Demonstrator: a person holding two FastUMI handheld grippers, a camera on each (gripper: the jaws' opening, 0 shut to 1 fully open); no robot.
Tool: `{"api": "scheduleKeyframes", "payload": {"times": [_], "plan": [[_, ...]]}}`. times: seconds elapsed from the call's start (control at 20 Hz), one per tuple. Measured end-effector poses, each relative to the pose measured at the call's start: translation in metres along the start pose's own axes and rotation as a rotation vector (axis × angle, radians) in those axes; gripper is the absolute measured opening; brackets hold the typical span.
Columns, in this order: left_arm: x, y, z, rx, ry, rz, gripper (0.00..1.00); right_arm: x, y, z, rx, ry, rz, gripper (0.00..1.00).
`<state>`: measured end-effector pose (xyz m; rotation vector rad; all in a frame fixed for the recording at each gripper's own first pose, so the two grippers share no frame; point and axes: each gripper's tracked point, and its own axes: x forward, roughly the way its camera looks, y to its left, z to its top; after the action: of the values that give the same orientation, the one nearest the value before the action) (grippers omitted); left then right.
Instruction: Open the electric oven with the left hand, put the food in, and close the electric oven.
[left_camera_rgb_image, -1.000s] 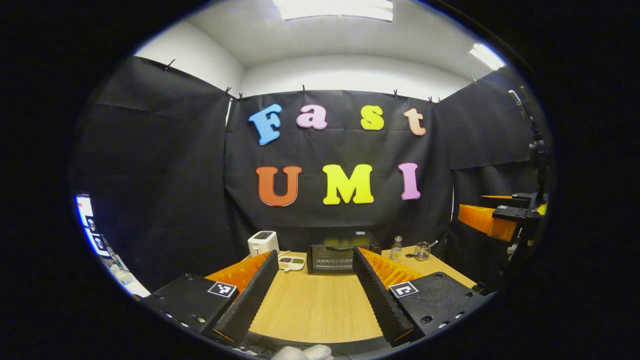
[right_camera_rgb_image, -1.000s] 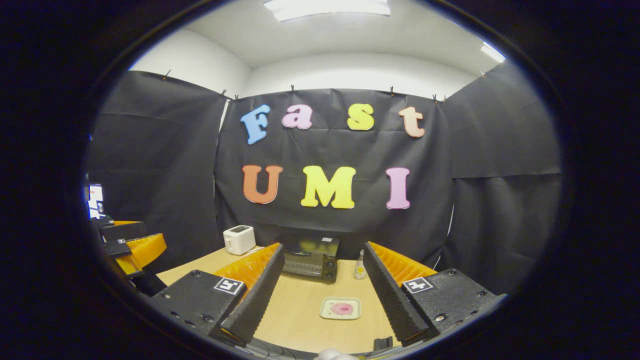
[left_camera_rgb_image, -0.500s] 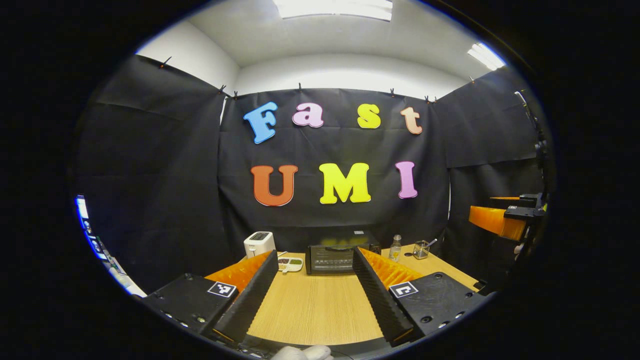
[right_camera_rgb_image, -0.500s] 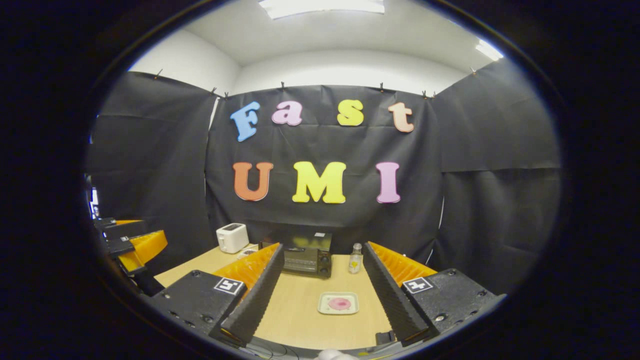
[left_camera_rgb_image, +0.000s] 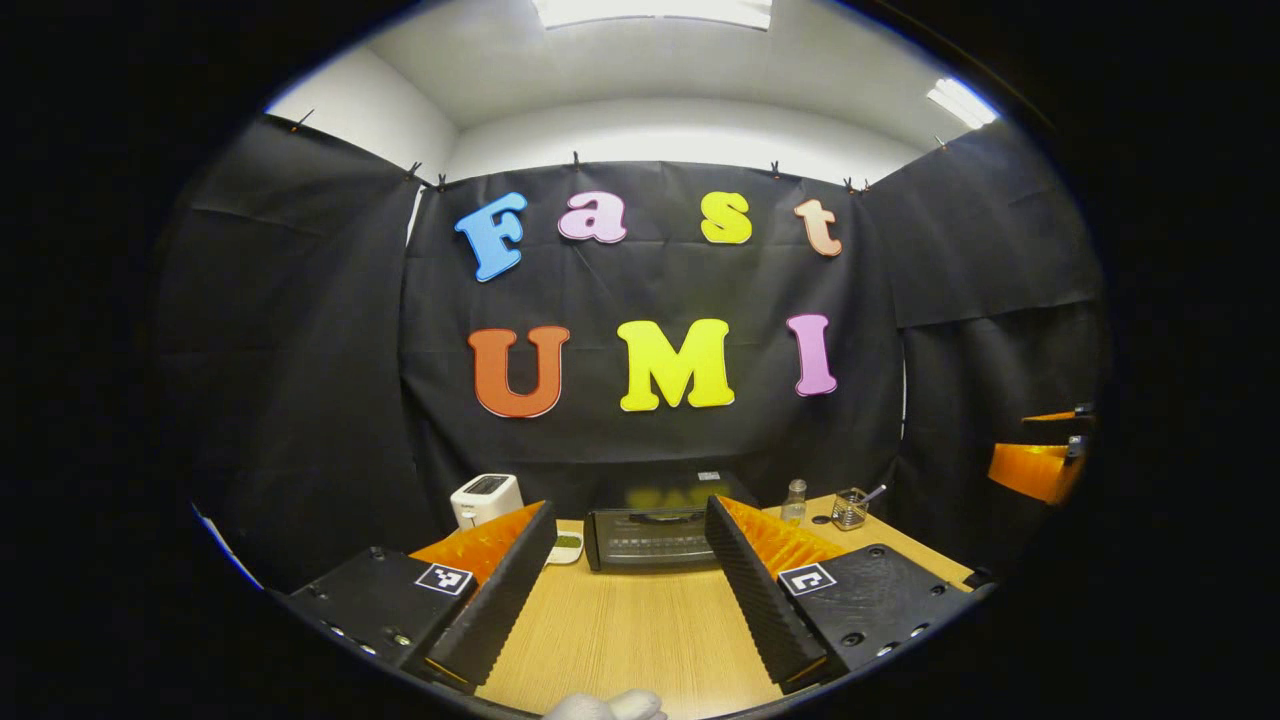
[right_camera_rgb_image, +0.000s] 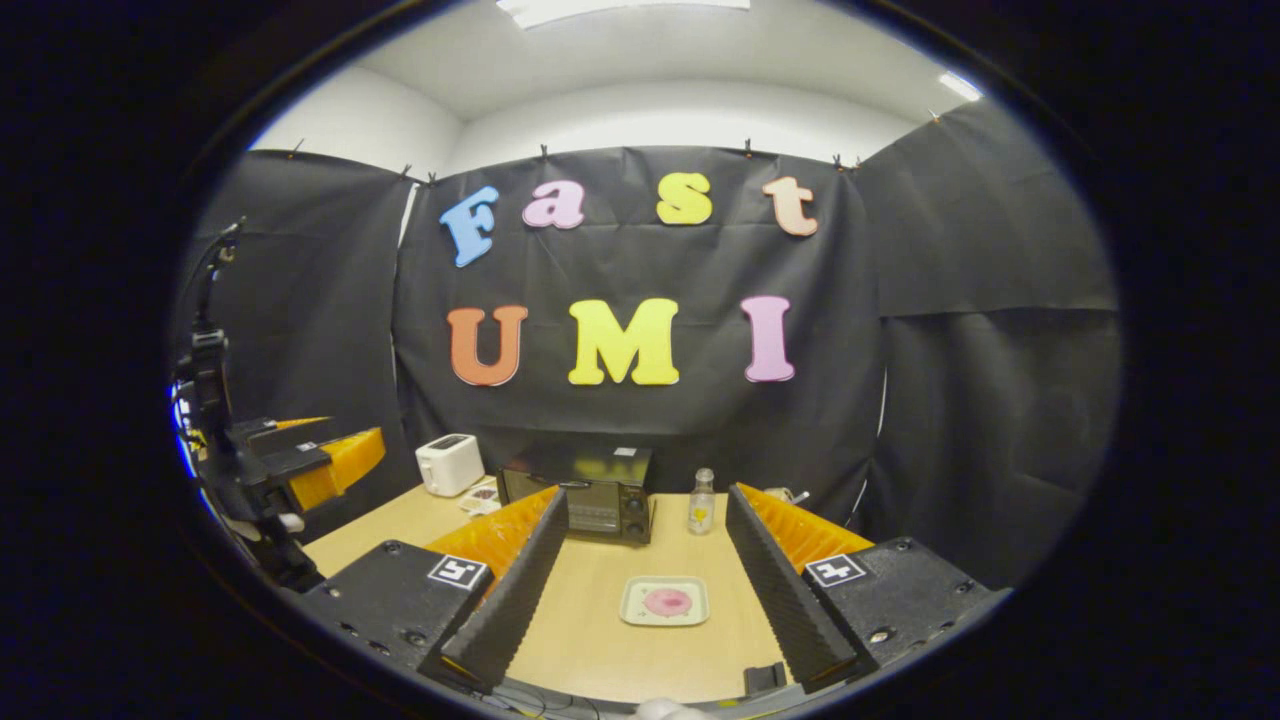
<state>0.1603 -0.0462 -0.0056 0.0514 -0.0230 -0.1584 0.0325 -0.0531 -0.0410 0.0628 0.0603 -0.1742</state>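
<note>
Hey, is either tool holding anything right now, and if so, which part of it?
Nothing is held. The left tool and the right tool are both open, with only bare table between their fingers. The oven is shut, and the plate of food lies untouched.

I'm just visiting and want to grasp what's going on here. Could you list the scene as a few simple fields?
Table: wooden
Oven: black, at the far edge, door shut
Food: pink piece on a small plate, in front of the oven
Toaster: white, left of the oven
Bottle: small, clear, right of the oven
Left tongs: open, facing the oven
Right tongs: open, facing the plate
</note>
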Motion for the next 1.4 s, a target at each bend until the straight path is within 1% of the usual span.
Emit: {"api": "scheduleKeyframes", "payload": {"times": [0.1, 0.15, 0.2, 0.35, 0.5, 0.7, 0.9, 1.05, 1.1, 1.15, 1.2, 1.3, 1.4], "plan": [[0.041, -0.015, -0.004, -0.002, -0.001, -0.011, 0.95, 0.023, -0.012, -0.004, 0.014, 0.014, 0.008, 0.96], [0.064, -0.023, -0.008, 0.0, 0.0, -0.022, 0.95, 0.036, -0.018, -0.003, 0.022, 0.013, 0.01, 1.0], [0.09, -0.03, -0.014, 0.0, 0.009, -0.031, 0.95, 0.05, -0.025, -0.004, 0.028, 0.016, 0.012, 0.97], [0.158, -0.049, -0.044, -0.039, 0.057, -0.053, 0.95, 0.089, -0.045, -0.009, 0.039, 0.03, 0.027, 0.96], [0.219, -0.053, -0.079, -0.059, 0.107, -0.036, 0.98, 0.126, -0.068, -0.016, 0.025, 0.056, 0.028, 0.96], [0.284, -0.052, -0.128, -0.034, 0.172, -0.012, 0.98, 0.158, -0.094, -0.023, 0.004, 0.089, 0.017, 0.96], [0.319, -0.048, -0.173, -0.035, 0.244, 0.008, 0.98, 0.184, -0.113, -0.036, 0.0, 0.129, 0.007, 0.97], [0.331, -0.052, -0.197, -0.038, 0.299, -0.01, 0.98, 0.202, -0.119, -0.043, 0.013, 0.153, 0.005, 0.97], [0.332, -0.05, -0.207, -0.027, 0.323, -0.003, 0.89, 0.206, -0.117, -0.045, 0.016, 0.158, 0.01, 0.96], [0.335, -0.047, -0.204, 0.009, 0.299, 0.004, 0.89, 0.209, -0.115, -0.045, 0.018, 0.161, 0.018, 0.96], [0.339, -0.048, -0.203, 0.017, 0.293, -0.006, 0.98, 0.211, -0.113, -0.045, 0.018, 0.16, 0.026, 0.96], [0.339, -0.049, -0.207, 0.014, 0.292, -0.019, 0.96, 0.212, -0.112, -0.043, 0.019, 0.153, 0.031, 0.96], [0.34, -0.049, -0.208, 0.011, 0.305, -0.028, 0.95, 0.209, -0.11, -0.043, 0.027, 0.149, 0.04, 0.97]]}}
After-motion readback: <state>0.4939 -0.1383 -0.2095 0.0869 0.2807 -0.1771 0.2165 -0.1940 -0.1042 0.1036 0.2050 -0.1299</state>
